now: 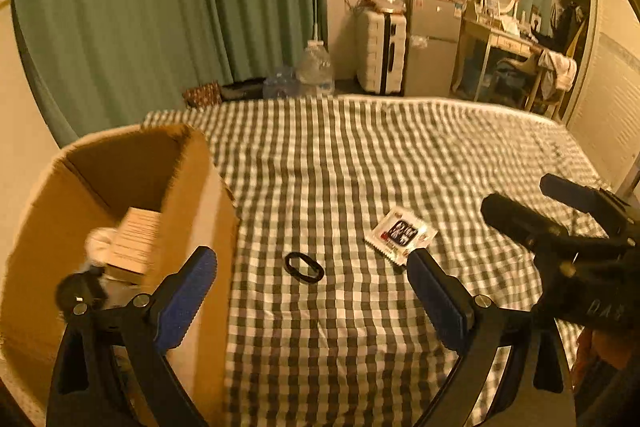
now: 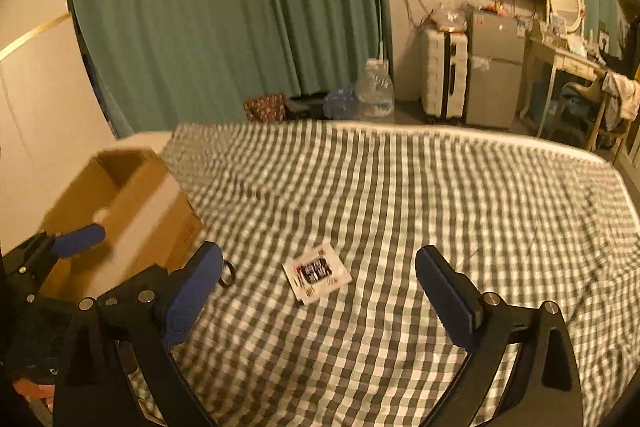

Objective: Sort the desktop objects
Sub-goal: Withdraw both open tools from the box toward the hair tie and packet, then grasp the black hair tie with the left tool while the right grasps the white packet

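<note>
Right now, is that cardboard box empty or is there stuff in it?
Not empty. The open-topped cardboard box holds a small labelled carton and something white beside it; blur hides the rest.

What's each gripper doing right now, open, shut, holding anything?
Left gripper: open, empty, black ring lying on the bed between its fingers.
Right gripper: open, empty, white packet on the bed ahead.

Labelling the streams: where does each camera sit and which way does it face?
Left wrist: on the left tool, angled down over the green-checked bedspread; open brown cardboard box at left, right tool at right edge.
Right wrist: on the right tool, same heading; left tool's blue pad at left edge.
Shared: box, black ring, white printed sachet, green curtains.
</note>
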